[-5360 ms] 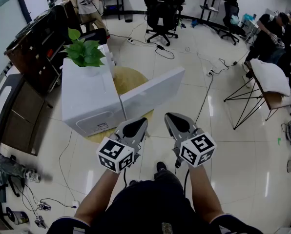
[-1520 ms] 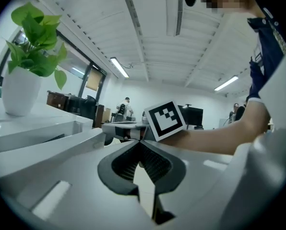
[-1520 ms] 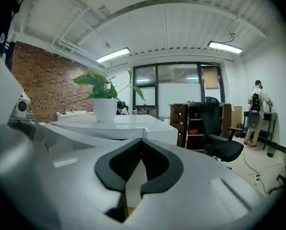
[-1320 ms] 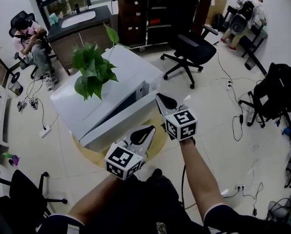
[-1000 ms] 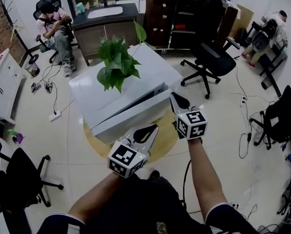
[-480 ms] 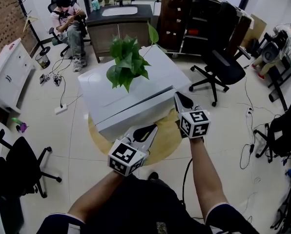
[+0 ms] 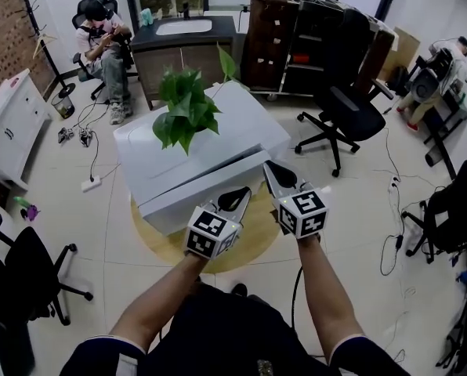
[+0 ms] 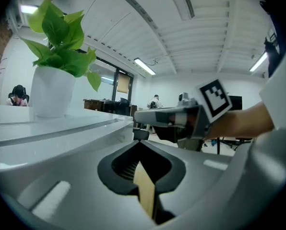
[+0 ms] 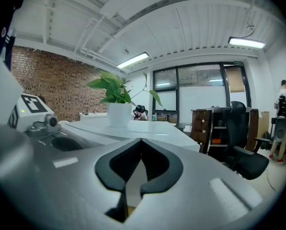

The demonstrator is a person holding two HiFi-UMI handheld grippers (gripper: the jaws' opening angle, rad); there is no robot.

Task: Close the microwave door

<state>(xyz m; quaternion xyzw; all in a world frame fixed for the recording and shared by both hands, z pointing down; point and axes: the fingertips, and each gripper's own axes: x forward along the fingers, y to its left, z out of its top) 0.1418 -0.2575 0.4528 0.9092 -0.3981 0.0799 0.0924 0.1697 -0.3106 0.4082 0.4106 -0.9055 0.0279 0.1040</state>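
The white microwave [image 7: 188,143] stands on a round wooden table [image 7: 249,237] with a potted plant [image 7: 188,112] on its top. Its door [image 7: 206,185] lies flat against the front, with only a thin dark seam showing. My right gripper [image 7: 270,168] is shut and empty, its tip at the door's right end. My left gripper [image 7: 241,196] is also shut and empty, its tip just below the door's lower edge. In the left gripper view the shut left gripper [image 8: 139,142] points along the microwave's top [image 8: 61,128]. The right gripper view shows the shut right gripper [image 9: 141,140] and the plant [image 9: 118,111].
A black office chair [image 7: 339,120] stands right of the table, and dark cabinets [image 7: 296,41] stand behind it. A seated person [image 7: 104,41] is at the back left. Another chair [image 7: 22,269] is at the near left. Cables [image 7: 394,237] lie on the tiled floor.
The door has swung from ajar to flat against the microwave. My right gripper followed its free end in. My left gripper rose closer to the door's lower edge.
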